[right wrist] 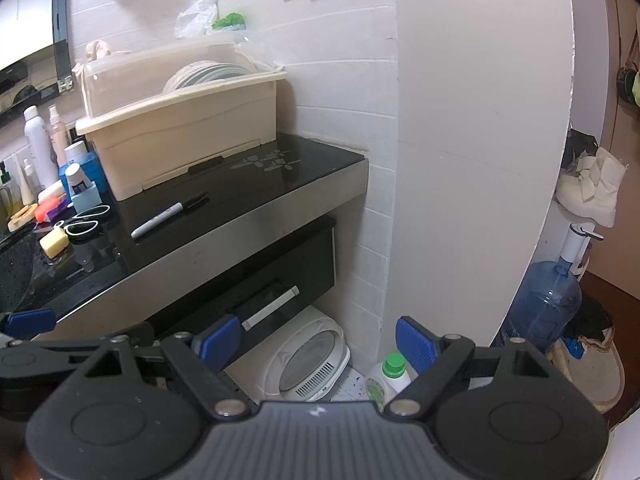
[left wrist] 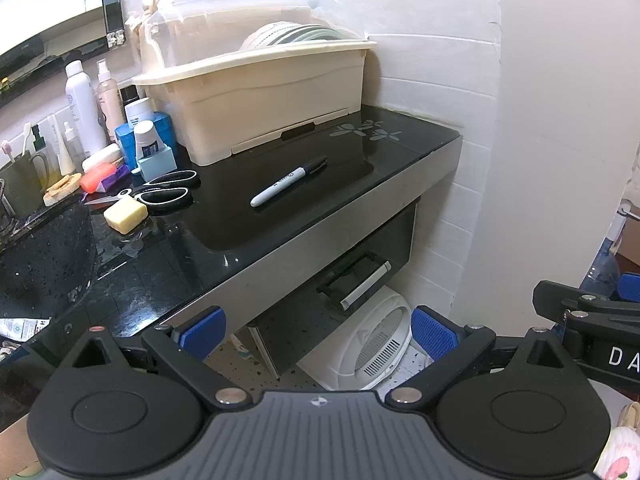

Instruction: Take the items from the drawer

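A black drawer (left wrist: 352, 256) with a silver bar handle (left wrist: 366, 282) sits under the black glass countertop (left wrist: 224, 224); it looks closed. It also shows in the right wrist view (right wrist: 280, 264) with its handle (right wrist: 270, 307). A black-capped marker (left wrist: 289, 181) lies on the countertop, also in the right wrist view (right wrist: 170, 214). My left gripper (left wrist: 318, 330) is open and empty, held in front of and below the drawer. My right gripper (right wrist: 318, 344) is open and empty, just right of the handle.
A beige dish box (left wrist: 256, 84) stands at the back of the counter. Scissors (left wrist: 160, 192), a yellow soap bar (left wrist: 125, 213) and several bottles (left wrist: 84, 108) crowd the left. A white appliance (left wrist: 372, 340) sits on the floor under the drawer. A water jug (right wrist: 546, 304) stands right.
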`<action>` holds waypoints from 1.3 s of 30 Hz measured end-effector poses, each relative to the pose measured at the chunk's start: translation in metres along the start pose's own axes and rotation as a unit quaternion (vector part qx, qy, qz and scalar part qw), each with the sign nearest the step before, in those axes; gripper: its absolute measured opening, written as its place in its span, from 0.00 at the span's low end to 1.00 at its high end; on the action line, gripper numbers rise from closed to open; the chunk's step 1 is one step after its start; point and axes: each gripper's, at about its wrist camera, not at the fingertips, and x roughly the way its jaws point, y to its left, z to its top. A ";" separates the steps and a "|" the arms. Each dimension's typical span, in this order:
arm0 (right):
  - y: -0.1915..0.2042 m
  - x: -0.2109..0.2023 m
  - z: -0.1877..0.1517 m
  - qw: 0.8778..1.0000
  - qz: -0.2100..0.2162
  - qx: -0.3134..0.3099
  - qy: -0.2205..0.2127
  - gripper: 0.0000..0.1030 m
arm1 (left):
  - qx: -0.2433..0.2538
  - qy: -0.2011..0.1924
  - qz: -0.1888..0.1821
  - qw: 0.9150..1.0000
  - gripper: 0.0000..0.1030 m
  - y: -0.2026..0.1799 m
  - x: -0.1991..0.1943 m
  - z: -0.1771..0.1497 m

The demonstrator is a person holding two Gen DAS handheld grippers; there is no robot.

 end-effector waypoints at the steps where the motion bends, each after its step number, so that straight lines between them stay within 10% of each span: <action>1: 0.000 0.000 0.000 1.000 0.000 0.000 0.000 0.82 | 0.000 0.000 0.000 1.000 0.97 0.000 0.000 0.000; 39: -0.003 0.002 0.004 1.000 0.010 -0.004 0.005 0.82 | -0.003 0.002 0.001 1.000 0.97 0.001 0.000 0.000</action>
